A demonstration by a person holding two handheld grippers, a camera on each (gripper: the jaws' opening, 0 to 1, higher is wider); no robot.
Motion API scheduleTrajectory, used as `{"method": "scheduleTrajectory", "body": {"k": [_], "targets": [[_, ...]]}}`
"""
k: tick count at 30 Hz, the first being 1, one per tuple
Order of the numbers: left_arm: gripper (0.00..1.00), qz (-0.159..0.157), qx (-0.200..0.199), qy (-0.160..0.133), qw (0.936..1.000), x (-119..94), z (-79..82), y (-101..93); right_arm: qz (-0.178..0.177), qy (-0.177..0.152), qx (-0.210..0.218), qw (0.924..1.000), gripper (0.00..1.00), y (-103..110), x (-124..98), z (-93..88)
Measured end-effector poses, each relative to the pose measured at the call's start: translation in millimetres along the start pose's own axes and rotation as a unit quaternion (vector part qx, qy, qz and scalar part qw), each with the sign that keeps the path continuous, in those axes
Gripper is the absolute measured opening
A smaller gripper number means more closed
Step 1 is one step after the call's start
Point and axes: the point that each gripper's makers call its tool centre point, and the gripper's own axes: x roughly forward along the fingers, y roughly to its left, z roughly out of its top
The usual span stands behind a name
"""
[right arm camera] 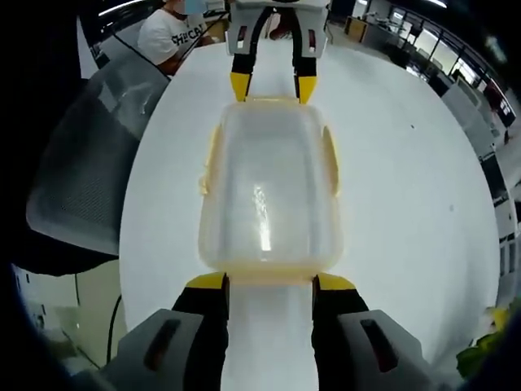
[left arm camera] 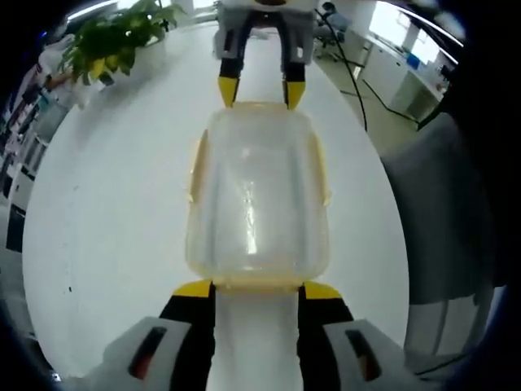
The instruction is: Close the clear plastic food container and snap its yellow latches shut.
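Clear plastic food container (left arm camera: 259,195) with its lid on, resting on a white round bench (left arm camera: 106,228), between two opposed claws. In the left gripper view, the left claw (left arm camera: 257,290) stands with its jaws spread apart, yellow tips touching the near end of the container; the right claw (left arm camera: 260,90) meets the far end likewise. The right gripper view mirrors this: right claw (right arm camera: 270,282) at the near end, left claw (right arm camera: 272,85) at the far end. Yellow latches (left arm camera: 195,167) lie along the long sides. A potted plant (left arm camera: 114,41) stands at the bench edge; a grey chair (right arm camera: 89,163) stands beside the bench.
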Motion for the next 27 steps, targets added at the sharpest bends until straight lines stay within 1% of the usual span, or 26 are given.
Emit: {"method": "scheduleTrajectory", "body": {"k": [7, 10, 11, 18, 20, 22, 23, 24, 25, 27], "targets": [[0.35, -0.002, -0.007, -0.003, 1.0000, -0.1, -1.1, 0.0, -0.004, -0.003, 0.005, 1.0000, 0.38, -0.4, -0.6, -0.6], [0.35, -0.003, -0.001, -0.003, 1.0000, -0.1, -0.7, 0.0, -0.021, -0.004, -0.003, 0.9998, 0.45, -5.1, -1.2, -1.1], [0.35, -0.003, -0.001, -0.004, 1.0000, -0.3, -1.1, -0.1, -0.021, -0.004, -0.001, 0.9998, 0.46, -5.3, -1.3, -0.8], [0.35, -0.002, 0.000, -0.007, 1.0000, -0.9, -1.3, 0.1, -0.016, 0.000, -0.001, 0.9999, 0.43, -2.1, -2.4, -1.0], [0.35, -0.002, -0.003, -0.008, 1.0000, -1.2, -2.0, 0.0, -0.020, 0.002, 0.004, 0.9998, 0.44, -2.9, -3.5, -3.3], [0.35, -0.001, -0.008, -0.007, 0.9999, -1.4, -4.2, 0.5, -0.018, -0.001, 0.009, 0.9998, 0.41, -2.5, -6.5, -6.5], [0.34, 0.002, -0.014, -0.007, 0.9999, -2.3, -6.7, 1.4, -0.018, -0.004, 0.018, 0.9997, 0.39, -1.6, -9.2, -7.9], [0.34, 0.004, -0.021, -0.011, 0.9997, -3.2, -7.5, 2.0, -0.021, -0.006, 0.035, 0.9991, 0.39, -1.9, -11.0, -9.1], [0.34, 0.006, -0.035, -0.020, 0.9992, -4.9, -8.2, 2.1, -0.023, -0.009, 0.051, 0.9984, 0.40, -1.5, -12.9, -10.1], [0.34, 0.006, -0.066, -0.040, 0.9970, -7.5, -7.5, 1.9, -0.024, -0.025, 0.079, 0.9963, 0.40, -1.1, -16.8, -8.8]]}}
